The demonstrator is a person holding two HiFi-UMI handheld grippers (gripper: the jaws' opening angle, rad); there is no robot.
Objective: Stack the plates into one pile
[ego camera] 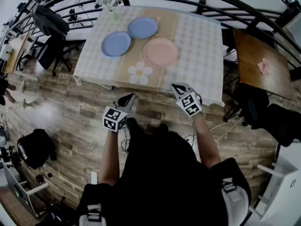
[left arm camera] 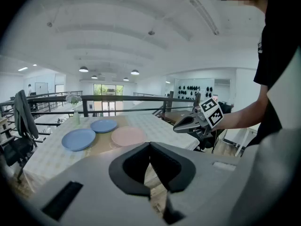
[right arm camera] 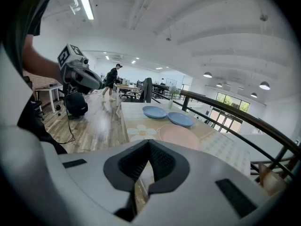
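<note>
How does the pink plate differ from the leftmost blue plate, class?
Colour: the pink plate is pale pink, the leftmost blue plate is blue. Place: the pink plate sits at the group's right, mostly on the tan runner; the blue plate sits at its left, mostly on the checked cloth. Both are round, empty, flat and unstacked.

Three round, shallow plates lie flat and unstacked, side by side in a tight cluster on the checked tablecloth (ego camera: 197, 41): the left blue plate (ego camera: 116, 44), the far blue plate (ego camera: 142, 27) just beside it, and the pink plate (ego camera: 160, 52) to their right, nearest the daisy print
</note>
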